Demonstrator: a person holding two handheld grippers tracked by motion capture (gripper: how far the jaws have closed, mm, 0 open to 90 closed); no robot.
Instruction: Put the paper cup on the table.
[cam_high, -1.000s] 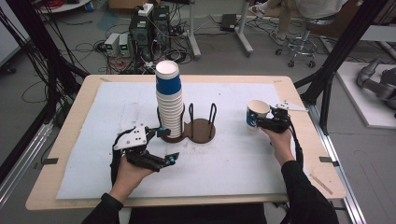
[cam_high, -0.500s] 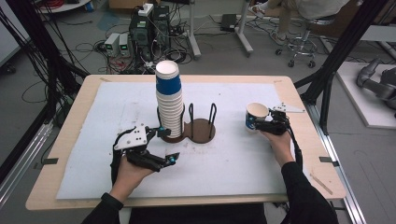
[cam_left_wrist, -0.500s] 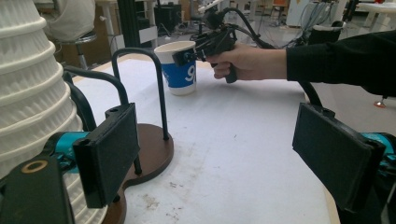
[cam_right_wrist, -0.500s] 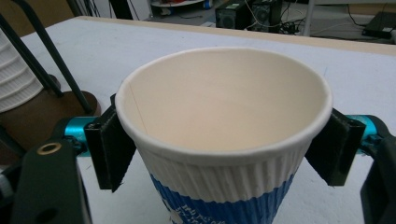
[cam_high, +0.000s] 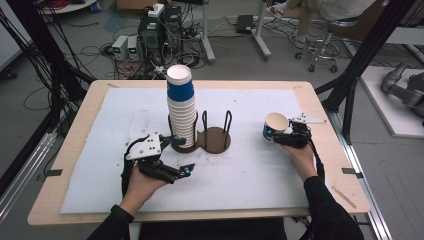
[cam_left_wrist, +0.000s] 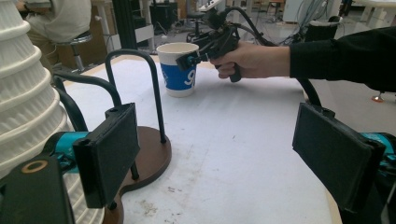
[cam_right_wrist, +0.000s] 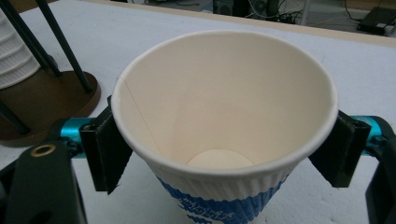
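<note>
A: Where is the paper cup (cam_high: 274, 126)?

B: Right of the brown rack (cam_high: 212, 139), upright on the surface (cam_high: 250, 170), the right gripper (cam_high: 285, 136) clamped around it.

A: And the left gripper (cam_high: 181, 152)?

B: Beside the cup stack (cam_high: 181, 107), jaws spread, likely waiting.

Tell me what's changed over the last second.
Little. The right gripper with its cup has edged slightly left, jaws at the cup's sides. The left gripper, open, the cup stack and the holder haven't moved.
</note>
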